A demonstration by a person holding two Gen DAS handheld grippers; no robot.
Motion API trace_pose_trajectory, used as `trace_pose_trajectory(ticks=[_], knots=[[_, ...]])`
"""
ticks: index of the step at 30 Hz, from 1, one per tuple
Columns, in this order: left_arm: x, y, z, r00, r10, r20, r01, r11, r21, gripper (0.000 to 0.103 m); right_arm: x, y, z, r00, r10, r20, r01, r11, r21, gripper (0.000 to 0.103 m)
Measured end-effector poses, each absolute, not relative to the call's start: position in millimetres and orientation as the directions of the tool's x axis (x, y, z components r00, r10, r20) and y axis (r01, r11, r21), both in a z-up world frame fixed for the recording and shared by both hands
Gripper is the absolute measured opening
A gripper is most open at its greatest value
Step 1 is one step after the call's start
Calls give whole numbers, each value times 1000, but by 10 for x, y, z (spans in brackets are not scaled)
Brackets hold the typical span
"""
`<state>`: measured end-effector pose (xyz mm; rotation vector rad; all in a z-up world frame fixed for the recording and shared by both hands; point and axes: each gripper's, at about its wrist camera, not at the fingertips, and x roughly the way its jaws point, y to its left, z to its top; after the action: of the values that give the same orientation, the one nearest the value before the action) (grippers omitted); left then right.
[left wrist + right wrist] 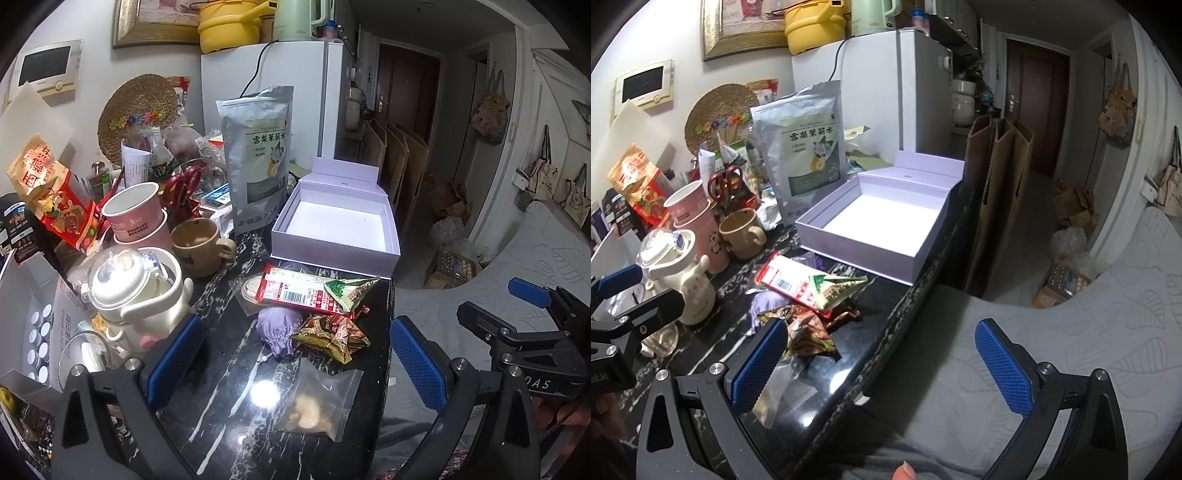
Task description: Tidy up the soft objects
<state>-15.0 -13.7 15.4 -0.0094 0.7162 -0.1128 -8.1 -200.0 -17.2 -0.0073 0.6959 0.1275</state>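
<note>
While both the left gripper (295,369) and right gripper (882,369) hang spread and empty, a clear zip bag (321,402) lies nearest on the black marble counter (229,417), then a crumpled purple pouch (277,328), snack wrappers (328,332), and the open lavender box (332,254).

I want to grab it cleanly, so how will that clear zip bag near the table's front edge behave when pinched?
The clear zip bag looks thin and floppy, so it will probably sag. Its pale contents sit bunched low, likely swinging downward. Glossy film may slip.

Left gripper (295,363) jaws wide apart, holding nothing; right gripper (882,363) likewise.
</note>
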Motion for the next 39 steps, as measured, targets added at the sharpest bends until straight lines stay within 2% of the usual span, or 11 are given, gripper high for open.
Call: trace_pose_trajectory(ticks=[39], knots=[[-121, -165, 69, 726, -129, -675, 113, 991, -68, 103, -55, -1991, -222, 749, 127, -650, -133, 990, 40, 103]])
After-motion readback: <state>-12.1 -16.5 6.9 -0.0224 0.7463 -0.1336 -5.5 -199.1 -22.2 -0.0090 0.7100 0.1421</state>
